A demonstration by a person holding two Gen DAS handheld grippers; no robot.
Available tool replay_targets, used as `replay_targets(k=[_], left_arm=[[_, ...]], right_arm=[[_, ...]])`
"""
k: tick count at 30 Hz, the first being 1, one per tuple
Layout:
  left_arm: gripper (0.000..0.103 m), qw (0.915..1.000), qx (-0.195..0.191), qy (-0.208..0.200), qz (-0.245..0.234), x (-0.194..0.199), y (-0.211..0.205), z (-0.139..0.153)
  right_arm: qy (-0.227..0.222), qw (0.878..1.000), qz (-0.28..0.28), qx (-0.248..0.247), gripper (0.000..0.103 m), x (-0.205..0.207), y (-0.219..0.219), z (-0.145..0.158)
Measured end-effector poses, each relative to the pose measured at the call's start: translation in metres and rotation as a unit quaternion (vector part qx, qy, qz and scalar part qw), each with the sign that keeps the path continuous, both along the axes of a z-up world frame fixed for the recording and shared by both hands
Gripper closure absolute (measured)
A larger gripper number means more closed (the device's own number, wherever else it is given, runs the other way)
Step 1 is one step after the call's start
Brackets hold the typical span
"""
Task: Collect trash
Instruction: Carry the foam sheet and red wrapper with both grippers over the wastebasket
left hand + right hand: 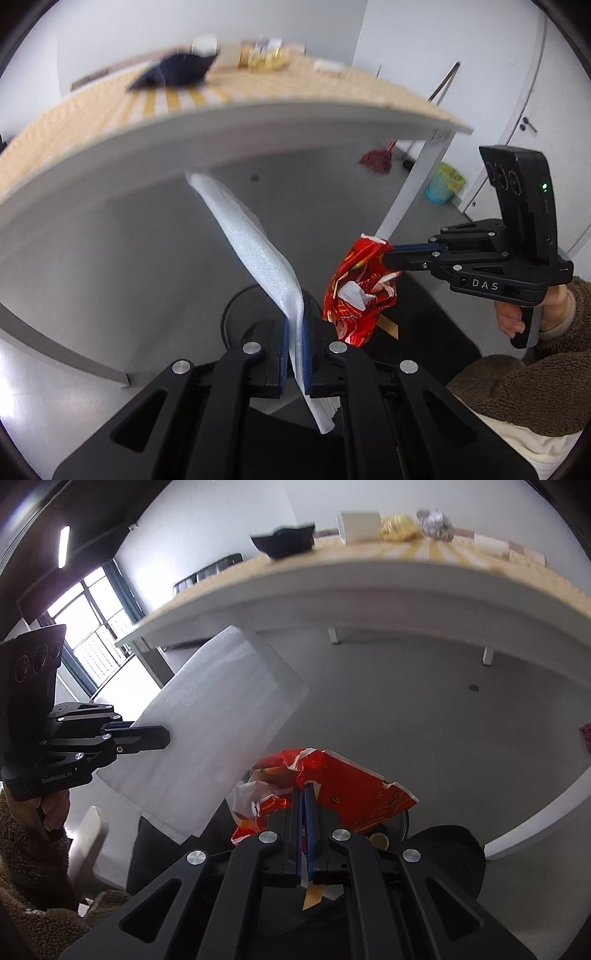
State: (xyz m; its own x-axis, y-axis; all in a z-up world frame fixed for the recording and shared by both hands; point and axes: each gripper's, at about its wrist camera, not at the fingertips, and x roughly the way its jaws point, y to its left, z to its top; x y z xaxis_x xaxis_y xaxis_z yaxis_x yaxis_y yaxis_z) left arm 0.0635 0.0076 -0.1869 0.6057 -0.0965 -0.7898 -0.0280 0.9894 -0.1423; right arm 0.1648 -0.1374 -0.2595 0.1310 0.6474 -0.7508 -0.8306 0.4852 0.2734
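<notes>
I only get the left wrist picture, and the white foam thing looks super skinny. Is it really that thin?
Observer: Only edge-on. In the right wrist view the white foam sheet is a broad flat rectangle, with the left gripper pinching its edge.
Operator: What's hiding behind the red wrapper?
Observer: The right gripper is shut on the red wrapper, and a tan strip pokes out below its fingers.
Operator: Is there a window?
Observer: Yes, a bright barred window at the far left, beyond the table.
</notes>
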Motion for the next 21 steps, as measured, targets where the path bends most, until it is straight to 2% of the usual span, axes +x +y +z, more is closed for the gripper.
replay_targets(k=[7,11,13,15,21], left_arm=[[0.096,0.997,-0.036,0.069,0.006,0.039,0.02,-0.067],[0.096,0.9912,-0.046,0.124,0.009,0.065,0.03,-0.109],[0.096,0.9888,-0.048,0.141,0.007,0.078,0.031,-0.122],[0.096,0.9857,-0.066,0.155,0.0,0.088,0.033,-0.136],[0.096,0.9771,-0.048,0.207,-0.005,0.116,0.035,-0.169]], right_arm=[[0.027,0.998,-0.003,-0.052,0.097,0.029,0.03,-0.051],[0.035,0.996,-0.003,-0.081,0.097,0.041,0.043,-0.081],[0.045,0.994,0.002,-0.098,0.097,0.044,0.05,-0.098],[0.051,0.992,0.006,-0.113,0.097,0.049,0.058,-0.111],[0.069,0.988,0.014,-0.135,0.097,0.065,0.079,-0.135]])
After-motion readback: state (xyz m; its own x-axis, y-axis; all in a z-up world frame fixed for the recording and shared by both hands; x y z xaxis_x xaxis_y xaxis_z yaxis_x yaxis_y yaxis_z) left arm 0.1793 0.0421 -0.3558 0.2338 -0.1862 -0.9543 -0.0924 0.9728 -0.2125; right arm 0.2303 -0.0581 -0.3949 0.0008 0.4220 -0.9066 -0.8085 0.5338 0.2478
